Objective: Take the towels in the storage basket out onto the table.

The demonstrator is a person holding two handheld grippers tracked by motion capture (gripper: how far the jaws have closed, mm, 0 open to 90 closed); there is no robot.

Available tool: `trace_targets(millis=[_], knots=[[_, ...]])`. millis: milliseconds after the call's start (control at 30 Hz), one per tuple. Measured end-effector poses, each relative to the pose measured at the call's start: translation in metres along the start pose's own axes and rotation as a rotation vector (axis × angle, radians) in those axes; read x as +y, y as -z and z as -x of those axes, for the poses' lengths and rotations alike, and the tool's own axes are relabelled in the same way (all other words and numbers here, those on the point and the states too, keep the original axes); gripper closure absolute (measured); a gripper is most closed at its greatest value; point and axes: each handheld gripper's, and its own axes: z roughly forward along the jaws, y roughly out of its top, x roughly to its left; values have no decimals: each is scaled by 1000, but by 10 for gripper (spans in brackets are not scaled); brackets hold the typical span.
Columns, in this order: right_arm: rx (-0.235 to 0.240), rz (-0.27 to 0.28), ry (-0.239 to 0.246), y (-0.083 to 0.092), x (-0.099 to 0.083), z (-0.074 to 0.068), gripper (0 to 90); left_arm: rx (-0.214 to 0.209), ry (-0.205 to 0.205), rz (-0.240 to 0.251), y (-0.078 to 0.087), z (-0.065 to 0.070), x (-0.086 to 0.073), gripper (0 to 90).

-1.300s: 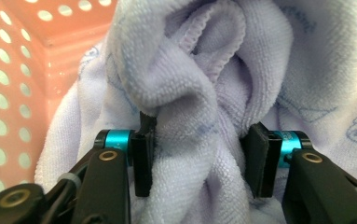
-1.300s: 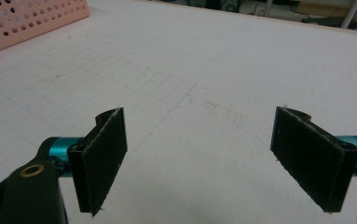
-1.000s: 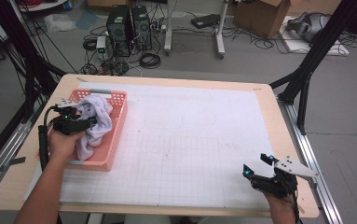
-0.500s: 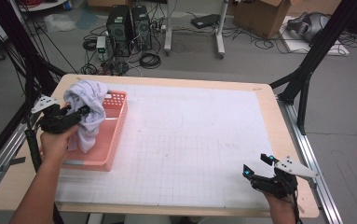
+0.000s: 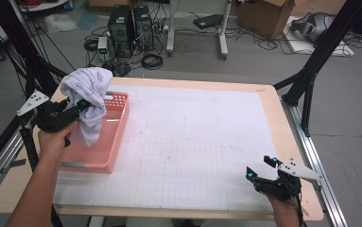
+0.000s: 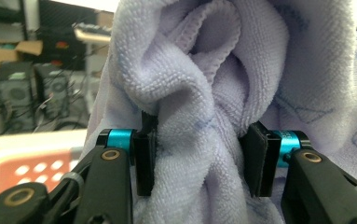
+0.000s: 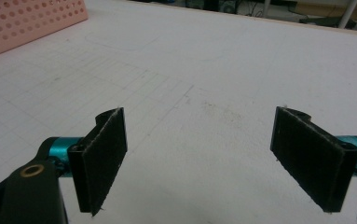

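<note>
One crumpled lilac terry towel [image 5: 88, 97], clamped in the left gripper [image 5: 77, 108], has risen above the pink perforated plastic basket [image 5: 115, 137] at left, probably clear; right gripper [image 5: 263, 171] rests apart, empty.

Fluffy terry-cloth towel [image 6: 204, 116] (matt lilac), perforated glossy pink plastic basket [image 5: 115, 130]

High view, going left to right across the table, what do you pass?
left gripper → lilac towel clamped in it → pink basket → bare white gridded mat → right gripper
</note>
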Motion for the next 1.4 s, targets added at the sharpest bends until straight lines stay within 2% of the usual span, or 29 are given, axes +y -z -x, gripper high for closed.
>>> trace_targets(millis=[133, 367, 400, 467, 533, 567, 600, 733, 933, 1000, 1033, 1300, 1367, 1400], knots=[[1, 0, 3, 0, 0, 0, 174, -42, -23, 37, 2, 10, 9, 549], [-1, 4, 7, 1, 1, 0, 174, -123, -48, 63, -1, 31, 21, 548], [-1, 4, 7, 1, 1, -1, 174, -123, -48, 63, -1, 31, 21, 547], [0, 5, 12, 1, 1, -1, 174, -170, -68, 64, -7, 44, 25, 547], [-1, 7, 9, 1, 1, -1, 174, -199, -78, 63, -11, 54, 27, 547], [-1, 7, 8, 1, 1, -1, 174, -199, -78, 63, -11, 54, 27, 547], [-1, 8, 9, 1, 1, -1, 174, -235, -87, 59, -17, 65, 28, 547], [0, 9, 11, 1, 1, -1, 175, -310, -106, 51, -30, 90, 28, 547], [3, 9, 12, 1, 1, -1, 174, -403, -111, 29, -52, 124, 22, 544], [5, 8, 10, 1, 1, -1, 174, -413, -110, 25, -56, 129, 21, 542], [5, 8, 11, 1, 1, -1, 174, -431, -107, 14, -65, 139, 17, 542], [7, 8, 14, 2, 1, 0, 174, -475, -110, -49, -97, 170, -4, 538], [8, 9, 13, 2, 1, 1, 174, -479, -113, -55, -100, 173, -7, 537], [8, 9, 13, 2, 1, 1, 174, -487, -110, -70, -108, 180, -13, 537]])
